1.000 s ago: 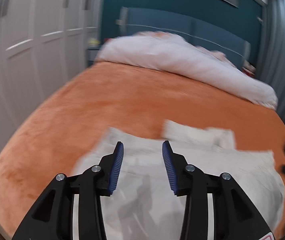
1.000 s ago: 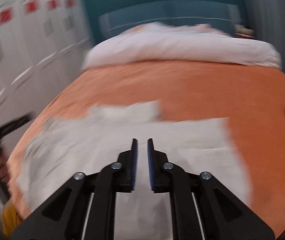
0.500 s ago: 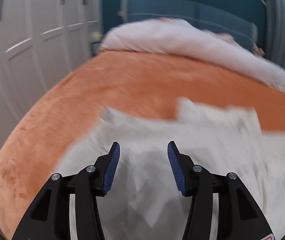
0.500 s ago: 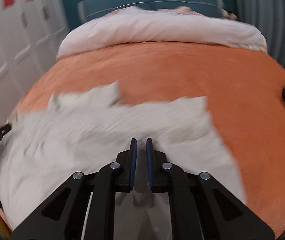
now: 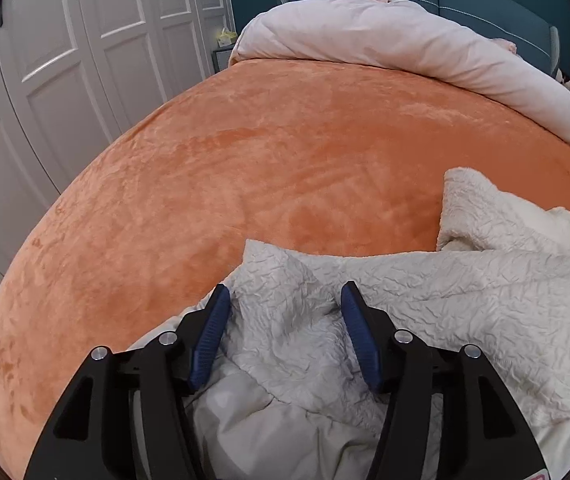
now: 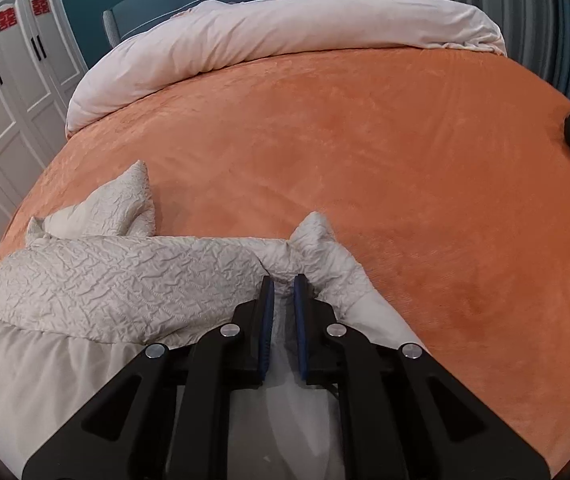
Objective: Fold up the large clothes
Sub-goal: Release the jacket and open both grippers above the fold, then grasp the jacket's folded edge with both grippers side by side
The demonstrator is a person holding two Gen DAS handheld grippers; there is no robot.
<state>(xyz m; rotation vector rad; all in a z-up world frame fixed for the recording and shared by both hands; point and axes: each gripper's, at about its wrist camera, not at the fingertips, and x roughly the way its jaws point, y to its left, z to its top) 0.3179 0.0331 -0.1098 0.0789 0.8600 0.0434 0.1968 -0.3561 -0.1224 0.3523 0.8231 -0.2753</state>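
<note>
Change: garment (image 6: 117,280) now bunched near, no longer spread flat.
Left gripper (image 5: 285,304): jaws spread.
Right gripper (image 6: 283,286): pinching garment.
Meaning: fold underway.

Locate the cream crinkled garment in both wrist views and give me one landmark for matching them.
Left wrist view: the cream crinkled garment fills the lower right, running under the open left claw.
Right wrist view: the garment spreads across the lower left, a bunch pinched in the right claw.
Shared landmark: the pale duvet against the headboard.
</note>
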